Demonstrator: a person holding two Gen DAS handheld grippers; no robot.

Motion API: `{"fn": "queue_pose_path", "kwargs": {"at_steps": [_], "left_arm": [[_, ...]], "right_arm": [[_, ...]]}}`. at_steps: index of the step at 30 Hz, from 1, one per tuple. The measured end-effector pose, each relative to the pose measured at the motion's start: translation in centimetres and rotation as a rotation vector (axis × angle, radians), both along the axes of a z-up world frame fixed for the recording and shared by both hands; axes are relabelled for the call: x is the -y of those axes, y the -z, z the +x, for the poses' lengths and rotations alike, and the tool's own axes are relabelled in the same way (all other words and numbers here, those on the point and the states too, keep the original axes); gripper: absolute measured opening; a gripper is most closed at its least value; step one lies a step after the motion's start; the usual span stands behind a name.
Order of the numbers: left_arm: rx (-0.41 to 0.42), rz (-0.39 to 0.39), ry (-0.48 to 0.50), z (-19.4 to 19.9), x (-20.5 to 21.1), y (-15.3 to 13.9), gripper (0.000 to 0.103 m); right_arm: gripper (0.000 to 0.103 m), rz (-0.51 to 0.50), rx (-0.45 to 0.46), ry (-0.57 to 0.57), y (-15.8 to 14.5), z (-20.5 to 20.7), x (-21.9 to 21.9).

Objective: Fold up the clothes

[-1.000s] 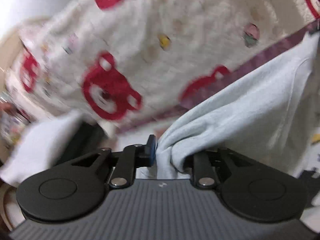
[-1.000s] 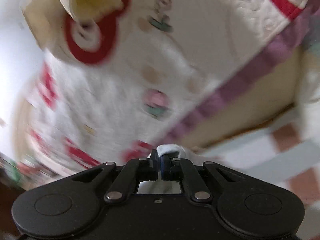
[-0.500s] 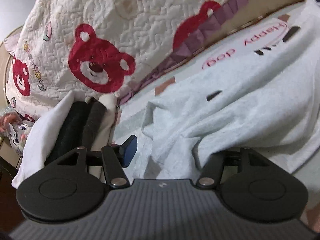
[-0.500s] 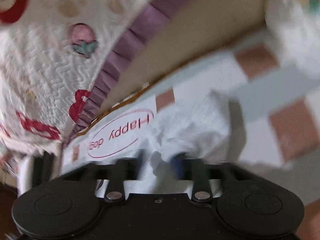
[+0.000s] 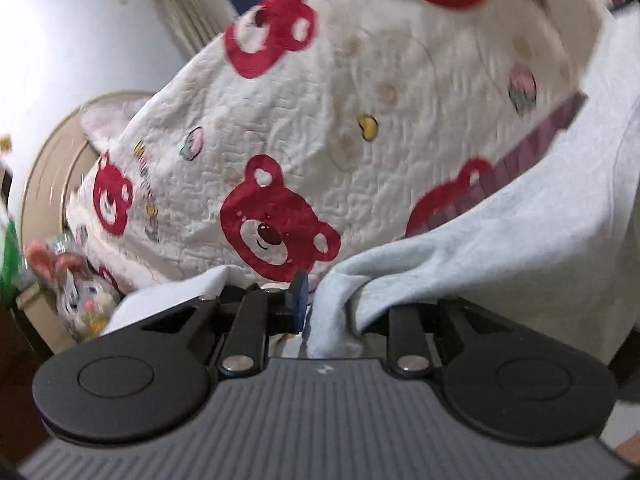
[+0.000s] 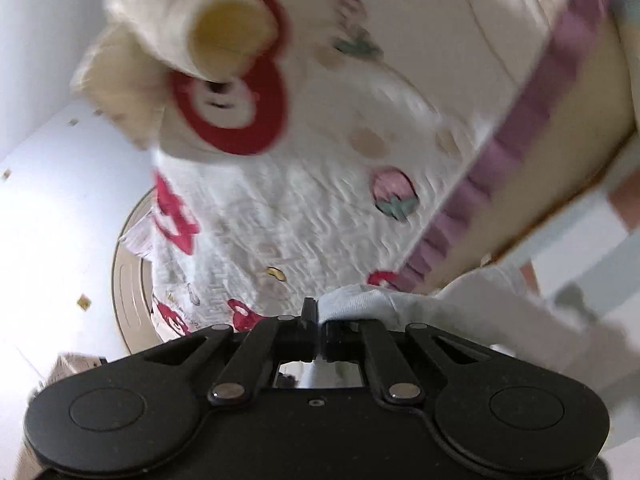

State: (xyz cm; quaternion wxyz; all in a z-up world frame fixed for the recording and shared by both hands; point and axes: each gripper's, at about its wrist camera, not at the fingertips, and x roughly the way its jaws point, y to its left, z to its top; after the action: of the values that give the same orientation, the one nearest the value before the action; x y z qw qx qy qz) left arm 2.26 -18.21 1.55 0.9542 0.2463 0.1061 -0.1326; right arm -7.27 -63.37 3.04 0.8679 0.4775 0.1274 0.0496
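Both grippers clench the pale grey garment [image 5: 520,240]: left gripper [image 5: 316,300] on one bunched edge, right gripper [image 6: 319,320] on another, lifting it before the bear quilt [image 5: 320,140]. Judged mid-fold; next, carry both edges level and lay them down.

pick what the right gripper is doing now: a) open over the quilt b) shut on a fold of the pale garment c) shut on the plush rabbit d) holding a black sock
b: in the right wrist view the right gripper is closed with a fold of the pale garment pinched between its fingers.
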Motion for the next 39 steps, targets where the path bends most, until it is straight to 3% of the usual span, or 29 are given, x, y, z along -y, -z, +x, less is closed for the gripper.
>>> {"fn": "queue_pose_path", "kwargs": {"at_steps": [4,7,10,12,14,16,21,23,26,28,29,31,34,37,39], "left_arm": [[-0.048,-0.027,0.015,-2.6,-1.1,-0.8,0.015],[0.056,-0.005,0.032,-5.7,-1.5,-2.4,0.014],[0.175,0.052,0.036,-7.9,-2.7,-5.7,0.014],[0.163,0.070,0.043,-8.3,-4.2,-8.0,0.014],[0.128,0.105,0.051,-8.6,-5.4,-9.2,0.014],[0.048,0.153,0.054,-8.5,-6.6,-9.1,0.014],[-0.177,0.237,0.112,-7.1,-7.2,-5.1,0.014],[-0.233,0.285,0.148,-4.5,-5.8,-3.5,0.014],[-0.322,0.330,0.155,2.2,-3.1,-2.7,0.013],[-0.328,0.265,0.060,8.1,-2.7,-4.6,0.012],[-0.297,0.211,0.007,10.6,-2.9,-6.5,0.012],[-0.182,0.095,-0.067,13.9,-3.4,-11.8,0.012],[0.041,-0.045,-0.088,13.2,-3.8,-21.1,0.014],[0.202,-0.153,-0.064,9.9,-4.5,-28.1,0.014],[0.288,-0.156,-0.044,7.4,-4.6,-30.4,0.016]], "right_arm": [[0.005,0.021,-0.072,0.049,1.3,-2.9,0.0],[0.006,0.025,-0.073,0.069,1.1,-4.2,-1.1],[0.005,0.021,0.050,-0.039,-1.3,-4.6,-3.7],[0.005,-0.075,0.059,-0.085,-3.4,-5.1,-5.6],[0.005,-0.091,0.028,-0.140,-4.2,-5.7,-6.6],[0.005,-0.089,-0.061,-0.191,-3.9,-6.5,-7.0],[0.005,0.026,-0.453,-0.282,2.2,-5.8,-6.4],[0.005,0.099,-0.535,-0.324,4.1,-3.7,-5.8],[0.005,0.093,-0.617,-0.302,5.3,2.2,-4.2],[0.005,0.100,-0.592,-0.198,4.7,6.8,-2.2],[0.005,0.088,-0.535,-0.152,3.3,8.5,-1.4],[0.005,0.030,-0.318,-0.071,-1.7,10.7,-0.5],[0.005,-0.047,-0.044,0.003,-9.4,8.2,-1.3],[0.005,-0.120,0.218,0.066,-17.1,4.5,-2.5],[0.005,-0.176,0.373,0.101,-21.5,1.8,-3.3]]}}
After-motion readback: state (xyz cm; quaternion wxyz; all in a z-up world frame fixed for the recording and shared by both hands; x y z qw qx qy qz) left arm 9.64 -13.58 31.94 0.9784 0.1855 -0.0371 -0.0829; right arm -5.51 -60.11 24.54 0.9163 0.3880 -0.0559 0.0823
